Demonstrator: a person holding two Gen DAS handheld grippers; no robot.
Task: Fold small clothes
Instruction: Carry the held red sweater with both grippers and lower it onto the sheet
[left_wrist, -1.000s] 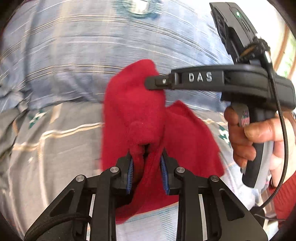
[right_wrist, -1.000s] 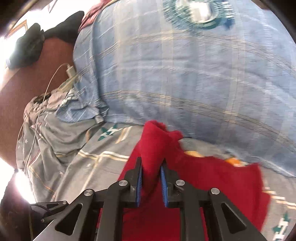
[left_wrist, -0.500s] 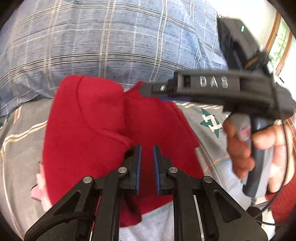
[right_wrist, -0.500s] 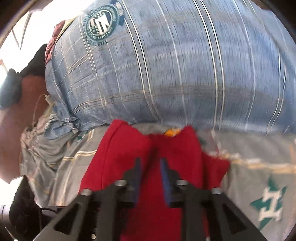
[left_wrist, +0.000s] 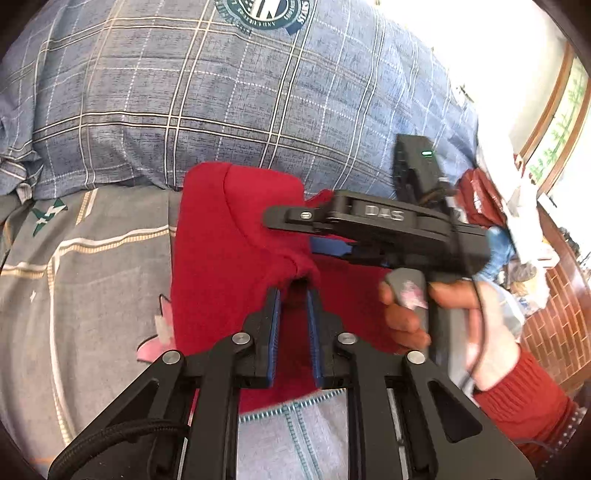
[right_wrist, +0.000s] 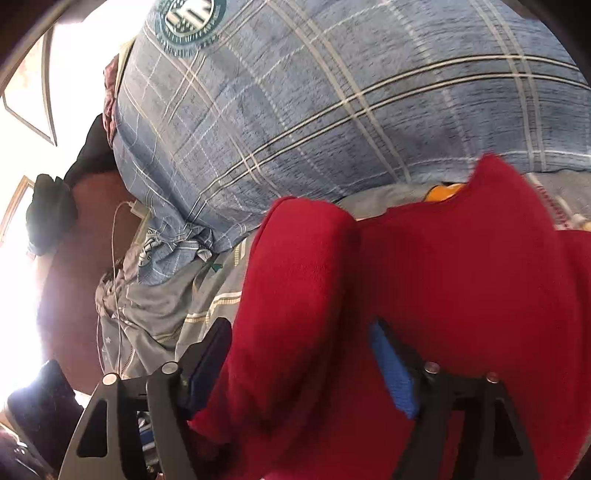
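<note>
A: Left wrist view first. What do you see?

B: A soft red fleece garment (left_wrist: 229, 258) lies on the grey patterned bed sheet (left_wrist: 92, 277). Its far edge is right up against the big blue checked pillow (left_wrist: 221, 103).

A: And the left gripper (left_wrist: 293, 291)?

B: Its two fingers are only a little way apart, and they have just opened a bit. A raised fold of the red cloth sits at their tips. The blue pads (left_wrist: 275, 332) do not press on it, and the gap between them looks empty.

A: Where is the right gripper (left_wrist: 314, 230)?

B: It reaches in from the right side, over the far part of the red cloth. A hand (left_wrist: 406, 314) in a red knit sleeve (left_wrist: 524, 398) holds its grey handle.

A: Now the right wrist view.

B: The red garment (right_wrist: 424, 277) fills the lower half. The right gripper (right_wrist: 299, 339) has its fingers wide apart, and they have just been opening. A thick fold of red cloth lies between them. One blue pad (right_wrist: 391, 369) stands clear of the cloth. The other finger is partly hidden behind the fold.

A: Anything else?

B: A white cable (right_wrist: 114, 258) runs down the left side of the bed, beside the crumpled sheet (right_wrist: 155, 314).
</note>
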